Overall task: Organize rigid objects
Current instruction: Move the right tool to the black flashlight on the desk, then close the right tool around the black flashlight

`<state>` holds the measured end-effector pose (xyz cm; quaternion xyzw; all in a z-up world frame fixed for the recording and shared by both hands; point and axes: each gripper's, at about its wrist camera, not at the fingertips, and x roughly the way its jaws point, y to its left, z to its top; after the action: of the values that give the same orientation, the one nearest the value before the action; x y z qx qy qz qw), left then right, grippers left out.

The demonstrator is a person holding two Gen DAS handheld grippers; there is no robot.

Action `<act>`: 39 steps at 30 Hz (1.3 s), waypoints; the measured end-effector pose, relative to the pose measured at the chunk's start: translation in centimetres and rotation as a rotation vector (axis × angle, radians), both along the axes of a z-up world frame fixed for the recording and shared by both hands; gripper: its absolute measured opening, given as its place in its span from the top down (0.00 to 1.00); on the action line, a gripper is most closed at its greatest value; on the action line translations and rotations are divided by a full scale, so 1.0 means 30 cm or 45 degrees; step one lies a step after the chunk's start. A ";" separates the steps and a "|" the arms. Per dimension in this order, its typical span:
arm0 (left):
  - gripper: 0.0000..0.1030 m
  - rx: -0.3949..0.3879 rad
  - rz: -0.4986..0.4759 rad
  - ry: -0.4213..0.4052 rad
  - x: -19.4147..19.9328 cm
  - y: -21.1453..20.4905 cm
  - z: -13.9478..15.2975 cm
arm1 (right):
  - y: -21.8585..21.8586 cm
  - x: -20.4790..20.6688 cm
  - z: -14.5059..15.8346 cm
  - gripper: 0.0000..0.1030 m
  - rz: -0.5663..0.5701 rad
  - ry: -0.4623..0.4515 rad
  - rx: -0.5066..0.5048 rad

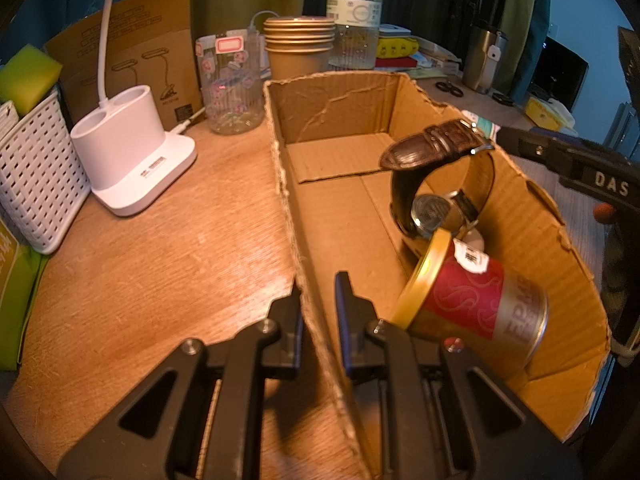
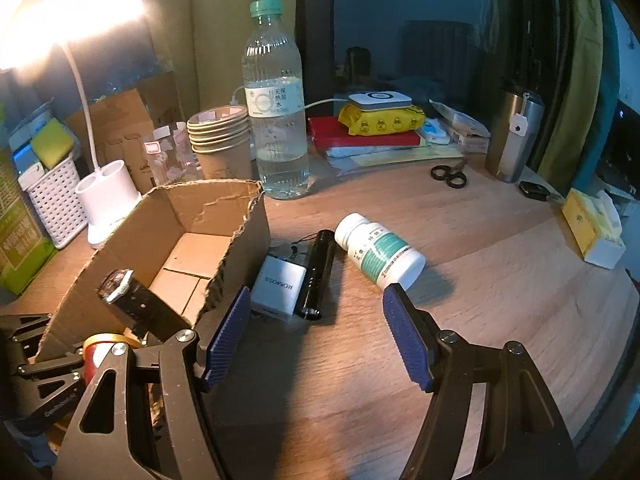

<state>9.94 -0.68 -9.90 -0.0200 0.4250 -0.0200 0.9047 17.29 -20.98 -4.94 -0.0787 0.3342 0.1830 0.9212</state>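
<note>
An open cardboard box (image 1: pixel 520 216) sits on the wooden desk. Inside it lie a red and gold tin can (image 1: pixel 476 300) and a wristwatch with a dark leather strap (image 1: pixel 432 184). My left gripper (image 1: pixel 318 312) is shut on the box's left wall, one finger on each side. The box (image 2: pixel 236 236), watch (image 2: pixel 132 296) and can (image 2: pixel 102 350) also show at the left of the right wrist view. My right gripper (image 2: pixel 316 328) is open and empty above the desk. Just beyond it lie a white charger (image 2: pixel 278 286), a black cylinder (image 2: pixel 318 274) and a white pill bottle (image 2: pixel 378 254).
At the back stand a water bottle (image 2: pixel 276 112), stacked paper cups (image 2: pixel 220 140), a white lamp base (image 1: pixel 132 152), a white basket (image 1: pixel 36 184) and a steel tumbler (image 2: pixel 514 136). Scissors (image 2: pixel 450 176) and a yellow tissue box (image 2: pixel 592 228) lie at the right.
</note>
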 end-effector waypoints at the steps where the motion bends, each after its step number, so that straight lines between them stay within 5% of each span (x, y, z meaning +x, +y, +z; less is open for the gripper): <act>1: 0.86 0.000 0.000 0.000 0.000 0.000 0.000 | 0.002 0.004 -0.001 0.30 0.003 -0.009 -0.012; 18: 0.86 0.000 0.000 0.000 0.001 -0.002 -0.001 | 0.010 0.082 -0.066 0.31 -0.007 0.012 -0.103; 28: 0.86 0.000 0.000 0.000 0.001 -0.002 -0.001 | 0.017 0.136 -0.074 0.46 0.005 0.043 -0.115; 39: 0.86 0.000 0.000 0.000 0.001 -0.002 -0.001 | 0.031 0.197 -0.094 0.49 0.039 0.104 -0.114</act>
<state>9.97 -0.74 -9.95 -0.0201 0.4249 -0.0198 0.9048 23.20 -20.06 -7.75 -0.1176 0.3780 0.1849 0.8995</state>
